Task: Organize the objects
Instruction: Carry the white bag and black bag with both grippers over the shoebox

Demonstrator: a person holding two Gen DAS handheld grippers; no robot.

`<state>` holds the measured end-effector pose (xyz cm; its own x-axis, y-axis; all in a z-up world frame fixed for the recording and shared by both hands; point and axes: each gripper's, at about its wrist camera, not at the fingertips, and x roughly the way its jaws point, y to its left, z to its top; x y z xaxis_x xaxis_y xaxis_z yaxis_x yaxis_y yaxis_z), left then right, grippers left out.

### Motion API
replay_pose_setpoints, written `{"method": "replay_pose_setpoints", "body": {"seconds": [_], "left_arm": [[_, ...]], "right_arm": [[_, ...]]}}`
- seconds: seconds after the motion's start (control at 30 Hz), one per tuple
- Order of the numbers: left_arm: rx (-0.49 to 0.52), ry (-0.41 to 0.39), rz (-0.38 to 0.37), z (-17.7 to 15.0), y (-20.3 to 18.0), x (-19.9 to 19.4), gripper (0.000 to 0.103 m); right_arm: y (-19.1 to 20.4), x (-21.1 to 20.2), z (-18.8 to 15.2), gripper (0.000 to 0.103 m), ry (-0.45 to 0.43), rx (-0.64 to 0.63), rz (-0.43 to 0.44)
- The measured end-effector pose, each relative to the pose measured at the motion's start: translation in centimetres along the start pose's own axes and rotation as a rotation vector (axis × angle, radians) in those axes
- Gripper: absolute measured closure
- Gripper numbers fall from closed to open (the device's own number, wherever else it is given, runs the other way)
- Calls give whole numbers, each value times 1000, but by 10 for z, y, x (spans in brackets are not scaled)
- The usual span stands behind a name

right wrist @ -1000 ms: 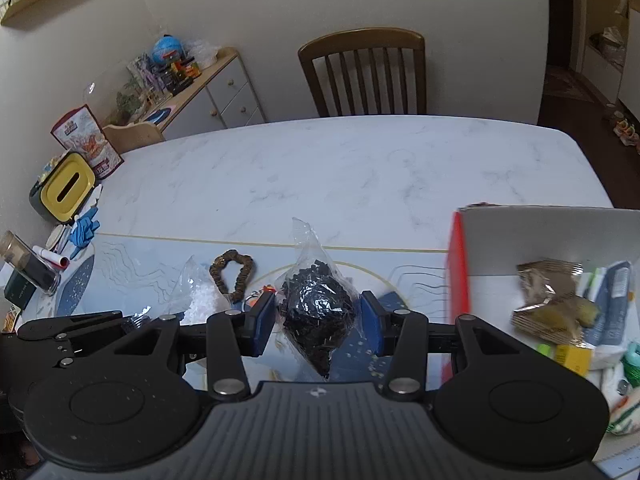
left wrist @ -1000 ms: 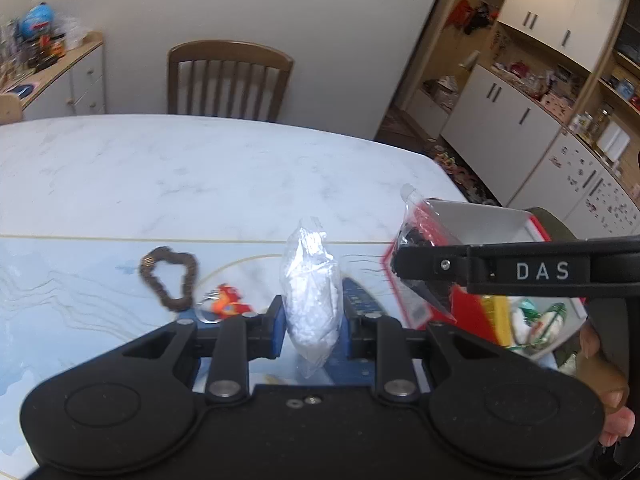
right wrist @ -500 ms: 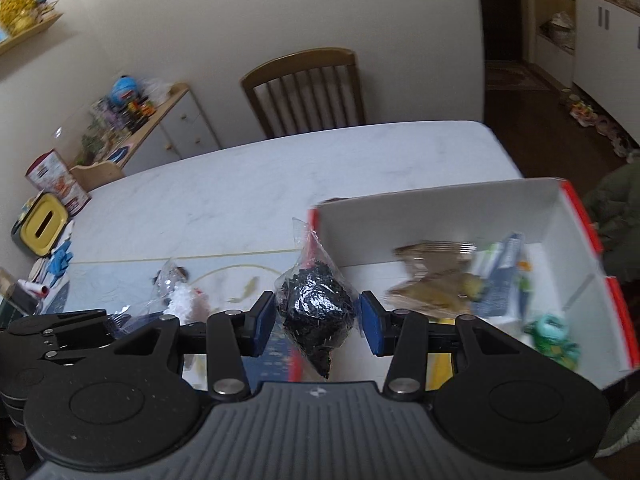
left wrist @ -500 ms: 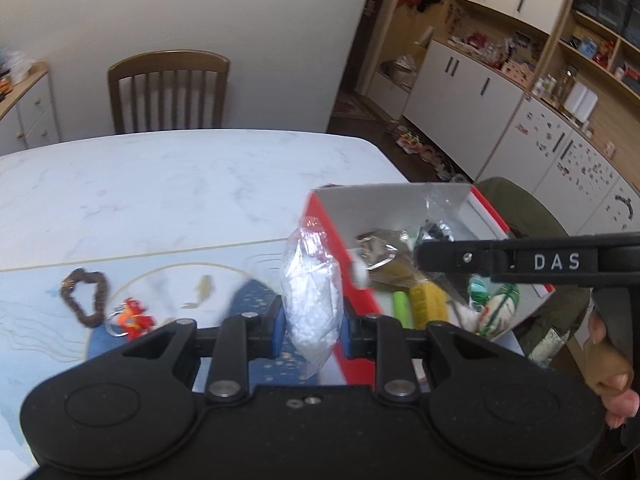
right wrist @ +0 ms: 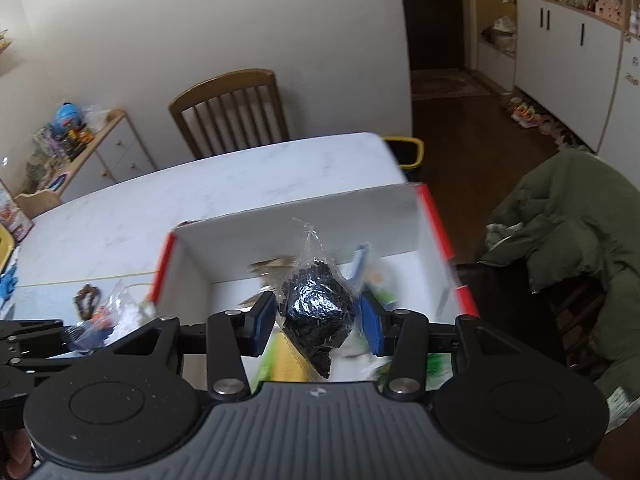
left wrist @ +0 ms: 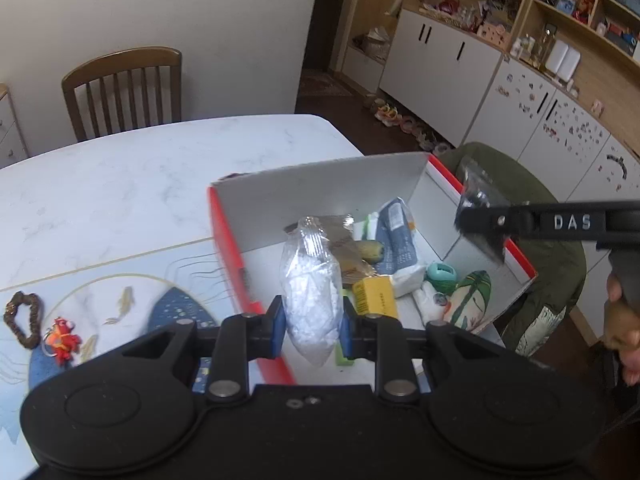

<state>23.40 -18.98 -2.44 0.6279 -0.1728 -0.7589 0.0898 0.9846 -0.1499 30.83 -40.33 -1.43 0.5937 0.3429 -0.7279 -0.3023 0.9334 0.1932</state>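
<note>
My left gripper is shut on a clear bag of white pieces, held above the near left part of a red-rimmed white box. My right gripper is shut on a clear bag of black pieces, which hangs over the middle of the same box. In the left wrist view the right gripper reaches in from the right above the box's right rim. The box holds several packets, a yellow carton and a green item.
A brown bead bracelet and a red keychain figure lie on the blue patterned mat left of the box. A wooden chair stands behind the marble table. A green jacket hangs right of the box.
Both grippers have swung to the right with their bags, from above the mat to above the open box. The bracelet and keychain stayed on the mat.
</note>
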Motion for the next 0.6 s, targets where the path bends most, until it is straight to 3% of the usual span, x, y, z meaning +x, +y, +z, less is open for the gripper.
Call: {"method": "replay_pose_setpoints", "body": {"seconds": [0.33,0.6], "left_arm": [[50,41,36,14,-27,37,79],[51,148,68,21,-36,78,79]], "right_arm": [[-40,23,2,58,35,-14,-22],[-33,54,-6,58,108,-119,-8]]}}
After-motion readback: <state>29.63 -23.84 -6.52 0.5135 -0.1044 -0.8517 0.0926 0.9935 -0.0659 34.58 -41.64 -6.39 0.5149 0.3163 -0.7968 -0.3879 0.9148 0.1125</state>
